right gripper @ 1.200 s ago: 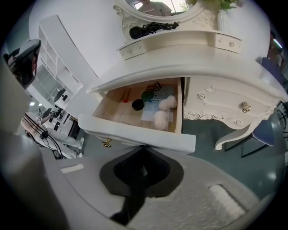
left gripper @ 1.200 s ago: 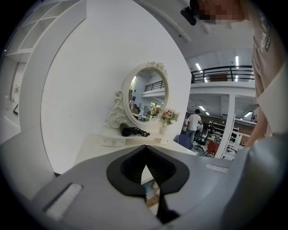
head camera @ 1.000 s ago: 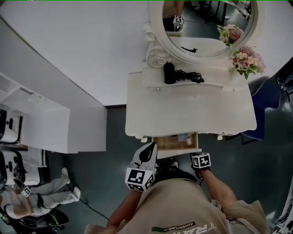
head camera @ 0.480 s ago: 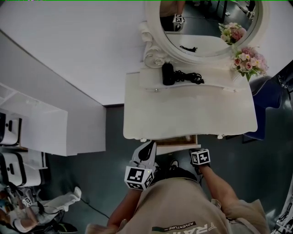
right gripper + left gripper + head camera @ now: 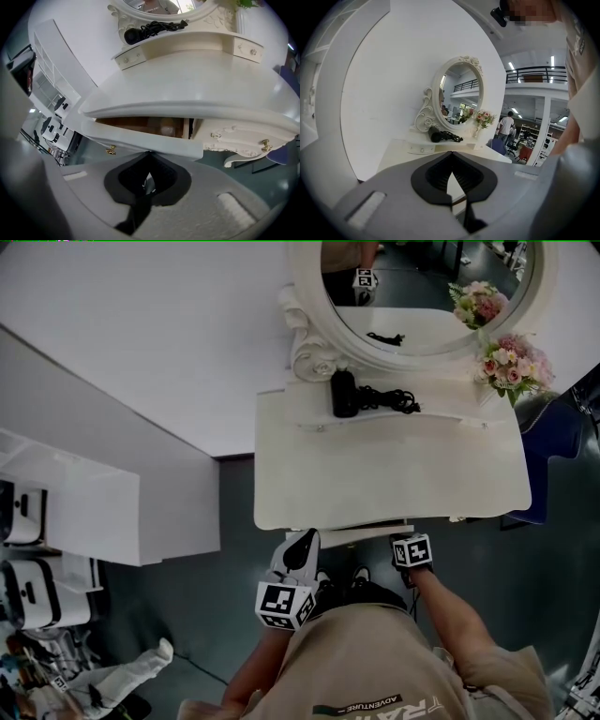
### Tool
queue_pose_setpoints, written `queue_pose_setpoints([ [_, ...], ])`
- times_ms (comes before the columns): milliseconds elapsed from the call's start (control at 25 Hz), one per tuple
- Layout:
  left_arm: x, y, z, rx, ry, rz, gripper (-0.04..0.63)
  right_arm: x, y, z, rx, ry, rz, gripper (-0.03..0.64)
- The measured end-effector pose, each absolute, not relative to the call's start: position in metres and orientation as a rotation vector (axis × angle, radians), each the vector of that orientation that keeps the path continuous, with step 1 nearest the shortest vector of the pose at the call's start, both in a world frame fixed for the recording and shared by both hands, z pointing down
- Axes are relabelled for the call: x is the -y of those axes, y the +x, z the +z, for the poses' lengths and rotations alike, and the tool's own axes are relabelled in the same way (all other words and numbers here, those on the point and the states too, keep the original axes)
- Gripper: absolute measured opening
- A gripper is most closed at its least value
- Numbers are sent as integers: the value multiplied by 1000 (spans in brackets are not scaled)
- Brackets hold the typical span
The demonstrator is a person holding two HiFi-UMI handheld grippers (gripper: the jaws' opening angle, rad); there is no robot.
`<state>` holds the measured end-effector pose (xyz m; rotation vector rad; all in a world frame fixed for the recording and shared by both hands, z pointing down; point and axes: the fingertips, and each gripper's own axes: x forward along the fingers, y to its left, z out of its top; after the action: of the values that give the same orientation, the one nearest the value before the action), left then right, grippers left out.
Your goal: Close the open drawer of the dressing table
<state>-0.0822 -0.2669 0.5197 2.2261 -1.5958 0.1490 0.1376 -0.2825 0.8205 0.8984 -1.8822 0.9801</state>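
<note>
Since its jaws are closed tip to tip with nothing between them, the grey right gripper (image 5: pixel 149 157) works as a blunt pusher. Its tips appear to rest against the lower edge of the cream drawer front (image 5: pixel 150 140), near the small brass knob (image 5: pixel 111 150). That drawer sits under the middle of the cream carved dressing table (image 5: pixel 187 79) and is not yet shut — a strip of brown wooden interior shows above the front. The grey left gripper (image 5: pixel 451 159), jaws likewise together and empty, is held by the tabletop's front edge, probably idle and out of the way. Farther back, a black hair dryer (image 5: pixel 345 392) lies on the raised shelf below the oval white-framed mirror (image 5: pixel 422 296).
</note>
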Motion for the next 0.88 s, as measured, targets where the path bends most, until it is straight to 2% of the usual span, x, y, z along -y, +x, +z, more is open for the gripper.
queue_pose_setpoints([
  [880,269,-102,517,1610,2196,176,17,330,121,816,1992,988,1002,3],
])
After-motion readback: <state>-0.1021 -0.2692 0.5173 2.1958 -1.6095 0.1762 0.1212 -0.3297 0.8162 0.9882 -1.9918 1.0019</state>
